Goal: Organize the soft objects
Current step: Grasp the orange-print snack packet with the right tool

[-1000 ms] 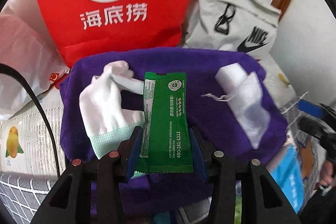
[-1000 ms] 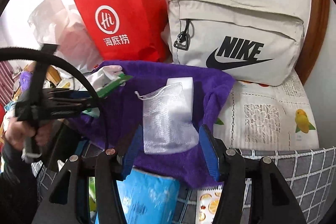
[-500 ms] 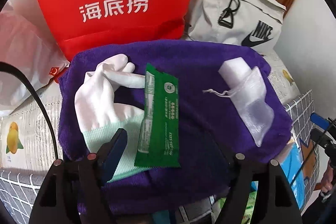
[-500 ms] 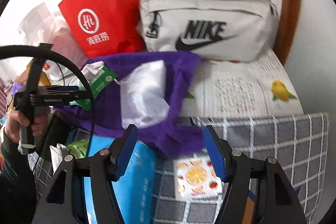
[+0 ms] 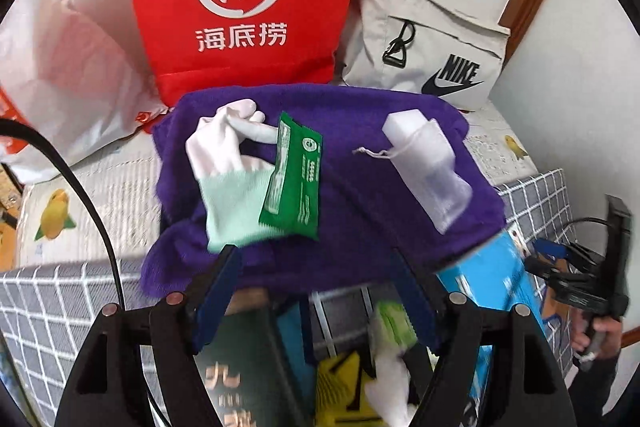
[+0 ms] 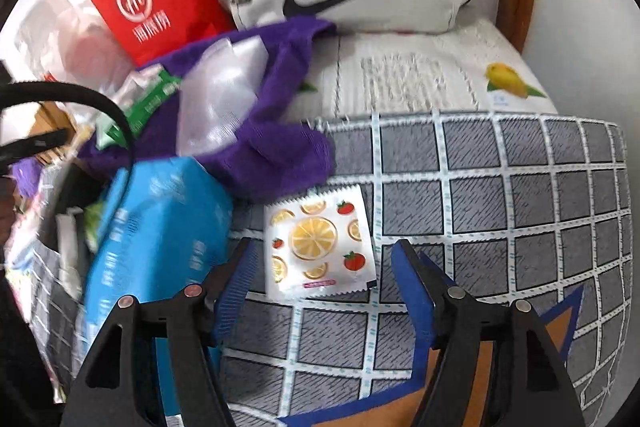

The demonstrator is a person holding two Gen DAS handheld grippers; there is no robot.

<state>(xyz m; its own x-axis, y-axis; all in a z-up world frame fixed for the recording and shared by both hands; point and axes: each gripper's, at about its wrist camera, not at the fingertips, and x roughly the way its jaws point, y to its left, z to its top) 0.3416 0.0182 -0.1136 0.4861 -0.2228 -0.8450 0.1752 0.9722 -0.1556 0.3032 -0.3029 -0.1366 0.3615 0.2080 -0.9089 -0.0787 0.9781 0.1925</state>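
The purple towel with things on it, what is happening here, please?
A person is sorting soft items with a gripper in each hand. On the purple towel lie a white glove, a green packet and a mesh pouch. The left gripper is open near the towel's front edge and holds nothing. The right gripper is open too, over a fruit-print sachet on the checked cloth.

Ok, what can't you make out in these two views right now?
- Blue pack, right view: motion-blurred, print unreadable.
- Green packet, right view: mostly hidden behind black cable.
- Items between open left gripper fingers, left view: blurred, cut by bottom edge.
- Towel, left view: near edge behind fingers.
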